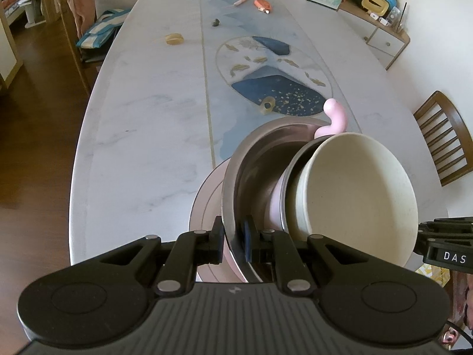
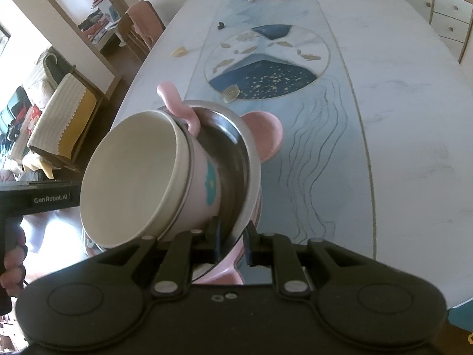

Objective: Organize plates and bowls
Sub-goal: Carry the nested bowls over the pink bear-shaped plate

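A stack of dishes hangs tilted between both grippers over the table (image 1: 142, 153). The steel bowl (image 1: 254, 159) sits on a pink plate (image 1: 207, 201). Inside it lies a pink bowl with a curved handle (image 1: 335, 118), and in that a cream bowl (image 1: 354, 195). My left gripper (image 1: 233, 239) is shut on the steel bowl's near rim. In the right wrist view my right gripper (image 2: 233, 241) is shut on the steel bowl (image 2: 236, 148) at its rim, with the cream bowl (image 2: 130, 183) and the pink bowl (image 2: 204, 183) leaning left. The pink plate (image 2: 266, 136) shows behind.
Small items lie far up the table: an orange object (image 1: 262, 4), a pink pen (image 1: 242, 0), yellowish tape rings (image 1: 174, 39) (image 1: 267, 105). Wooden chairs stand at left (image 1: 77, 14) and right (image 1: 443, 139). A side cabinet (image 1: 384, 41) with clutter lines the right wall.
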